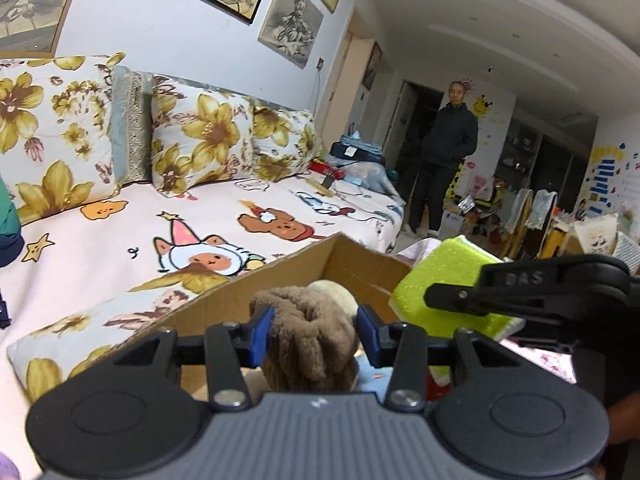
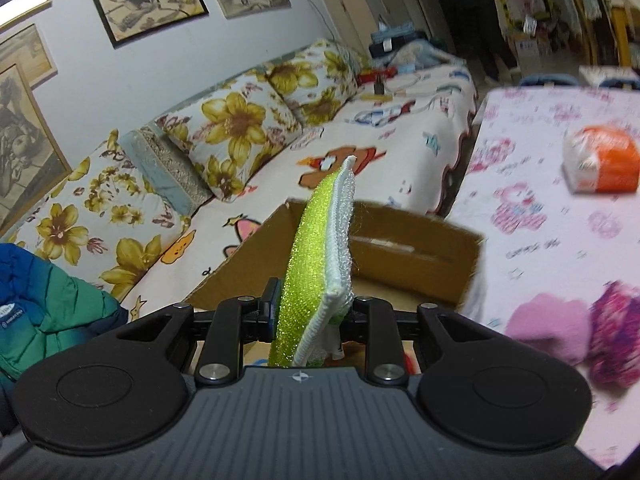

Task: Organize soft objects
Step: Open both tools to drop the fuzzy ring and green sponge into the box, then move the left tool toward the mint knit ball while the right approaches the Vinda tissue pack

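Both soft things carried to the open brown cardboard box [image 2: 416, 256] on the sofa, ready to drop.

My left hand-held gripper [image 1: 316, 330] is clenched on the fuzzy brown knitted plush piece [image 1: 310, 330], hanging just over the box's near edge; my right hand-held gripper [image 2: 310, 312] is grasping the lime-green sponge pad with white mesh backing [image 2: 320, 248], upright above the box mouth. I judge the next move to be releasing each over the opening, well inside the walls. The box floor is mostly hidden behind the grippers, a pale plush thing behind the brown one is unclear, and the pink and purple fluffy items [image 2: 580, 332] on the worktop are blurred.
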